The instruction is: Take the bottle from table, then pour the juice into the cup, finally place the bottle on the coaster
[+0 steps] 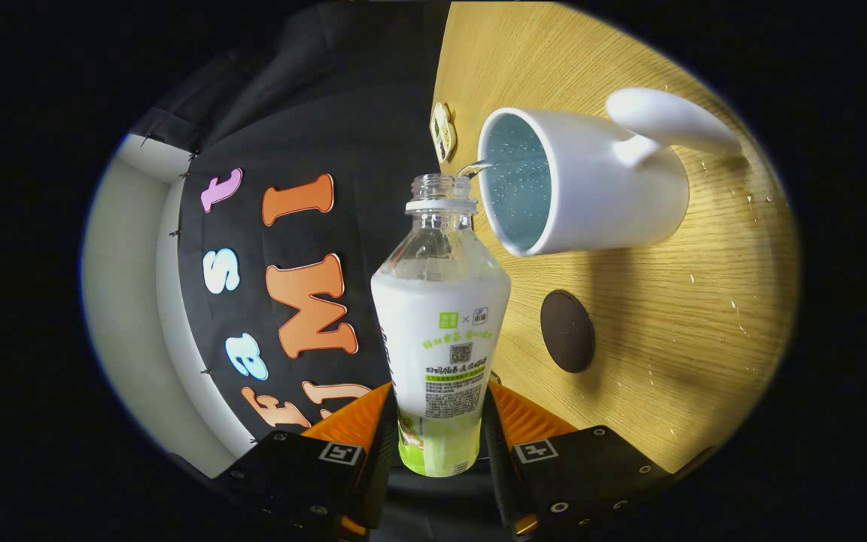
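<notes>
Jaws pinch the clear plastic bottle with its white-and-green label (439,354) low on its body, one on each side, so the gripper (439,421) can tip it as one piece. Beyond them the open neck meets the rim of the white ceramic mug with the pale blue inside (591,184), a thin stream crossing over. Just past the jaws, the round dark coaster (567,331) lies apart on the pale wooden surface (689,316), awaiting the bottle.

Light wood-grain counter (704,301) beyond the tool (437,421), carrying a white cup (591,188) ahead of its fingers, a dark round coaster (567,331) nearer them, scattered droplets around both
</notes>
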